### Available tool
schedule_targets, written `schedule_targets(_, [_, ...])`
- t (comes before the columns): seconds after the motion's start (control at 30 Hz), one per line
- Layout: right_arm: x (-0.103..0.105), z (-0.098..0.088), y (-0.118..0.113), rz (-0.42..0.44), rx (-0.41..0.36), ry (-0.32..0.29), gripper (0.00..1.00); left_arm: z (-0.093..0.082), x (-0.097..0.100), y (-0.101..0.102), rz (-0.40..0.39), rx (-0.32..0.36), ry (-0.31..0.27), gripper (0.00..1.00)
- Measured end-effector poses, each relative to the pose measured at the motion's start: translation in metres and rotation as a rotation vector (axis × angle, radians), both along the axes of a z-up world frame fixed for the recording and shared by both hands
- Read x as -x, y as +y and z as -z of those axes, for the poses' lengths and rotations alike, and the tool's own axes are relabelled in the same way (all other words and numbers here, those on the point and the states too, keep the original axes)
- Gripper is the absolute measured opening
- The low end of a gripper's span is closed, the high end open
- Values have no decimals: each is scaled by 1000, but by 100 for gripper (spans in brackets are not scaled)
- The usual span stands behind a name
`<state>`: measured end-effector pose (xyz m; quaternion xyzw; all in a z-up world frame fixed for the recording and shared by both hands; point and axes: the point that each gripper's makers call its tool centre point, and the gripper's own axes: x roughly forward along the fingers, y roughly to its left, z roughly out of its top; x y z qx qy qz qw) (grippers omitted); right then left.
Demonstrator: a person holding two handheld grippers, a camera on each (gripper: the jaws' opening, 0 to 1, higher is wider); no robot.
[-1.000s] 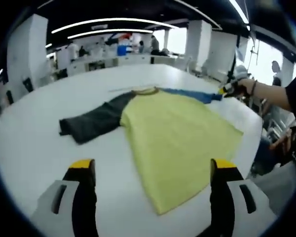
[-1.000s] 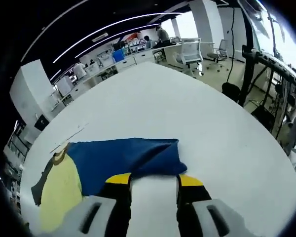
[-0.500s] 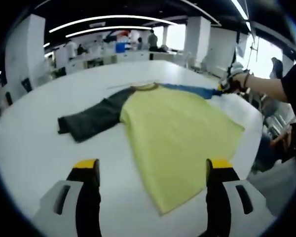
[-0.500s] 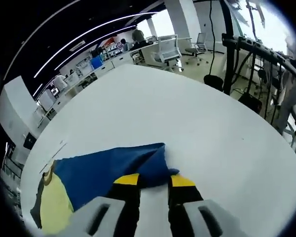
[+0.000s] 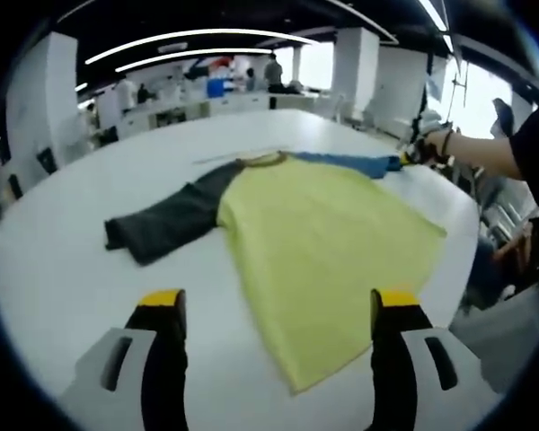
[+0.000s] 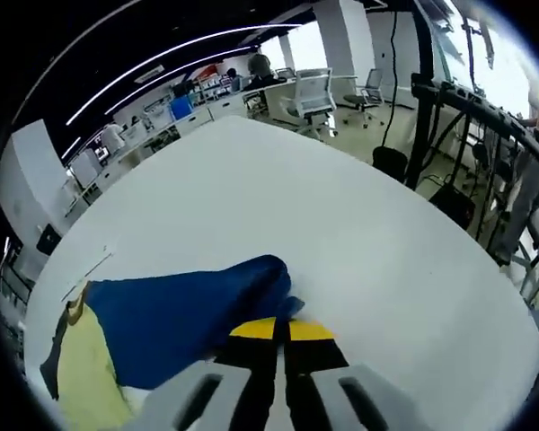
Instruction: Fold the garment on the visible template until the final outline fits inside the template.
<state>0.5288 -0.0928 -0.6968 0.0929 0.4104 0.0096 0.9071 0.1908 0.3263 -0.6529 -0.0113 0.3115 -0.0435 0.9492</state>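
A long-sleeved shirt lies flat on the white table [image 5: 63, 224]. Its yellow body [image 5: 319, 242] spreads across the middle of the left gripper view, with a dark grey sleeve [image 5: 166, 220] out to one side and a blue sleeve [image 5: 350, 163] to the other. My left gripper [image 5: 274, 310] hovers open above the table short of the shirt's hem, nothing between its jaws. My right gripper [image 6: 281, 329] is shut on the cuff end of the blue sleeve [image 6: 180, 310], which bunches up at the jaws. In the left gripper view that gripper [image 5: 411, 158] shows at the far right, held by a person's hand.
The table edge [image 6: 485, 305] curves close beside the right gripper, with black stands and cables [image 6: 449, 135] on the floor beyond. Office chairs [image 6: 314, 94] and desks stand behind the table. A thin strip [image 6: 94, 263] lies on the table near the collar [image 5: 262, 162].
The right gripper's jaws closed from a wide gap onto the blue sleeve's cuff, bunching the cloth. The left gripper stayed open and barely shifted.
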Motion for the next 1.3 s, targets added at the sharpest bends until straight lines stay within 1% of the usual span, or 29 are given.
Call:
schedule_targets(0.2, [1, -7, -16, -35, 64, 1, 0, 1, -1, -3, 14, -2, 4, 79])
schedule_targets(0.33, [-1, -12, -26, -89, 148, 11, 0, 0, -3, -5, 23, 1, -3, 78])
schedule_targets(0.37, [-1, -12, -27, -113, 160, 19, 0, 0, -4, -5, 24, 2, -3, 78])
schedule_targets(0.43, [-3, -13, -27, -117, 168, 20, 0, 1, -3, -6, 29, 2, 2, 78])
schedule_targets(0.53, [-5, -12, -28, -153, 197, 33, 0, 2, -3, -7, 33, 3, 6, 78])
schedule_targets(0.57, [-5, -11, -28, -199, 224, 47, 0, 3, -2, -7, 34, 4, 8, 78])
schedule_targets(0.67, [-9, -9, -27, -220, 241, 55, 0, 4, -2, -7, 37, 4, 10, 77])
schedule_targets(0.87, [-34, 6, -38, -220, 241, 64, 0, 3, -2, -7, 40, 3, 10, 77])
schedule_targets(1.03, [-31, 8, -38, -211, 234, 64, 0, 4, -1, -6, 39, -1, 13, 77])
schedule_targets(1.07, [-28, 7, -36, -204, 224, 62, 1, 3, -1, -6, 39, 0, 13, 77])
schedule_targets(1.1, [-27, 7, -36, -196, 212, 64, 5, 3, -1, -6, 38, 0, 12, 77])
schedule_targets(1.17, [-24, 4, -32, -145, 158, 54, 13, 3, -1, -6, 39, -2, 14, 77])
schedule_targets(1.2, [-22, 2, -32, -152, 162, 50, 18, 3, -1, -6, 40, -3, 13, 77])
schedule_targets(1.3, [-15, -4, -30, -137, 161, 48, 24, 2, -1, -7, 43, -5, 12, 76])
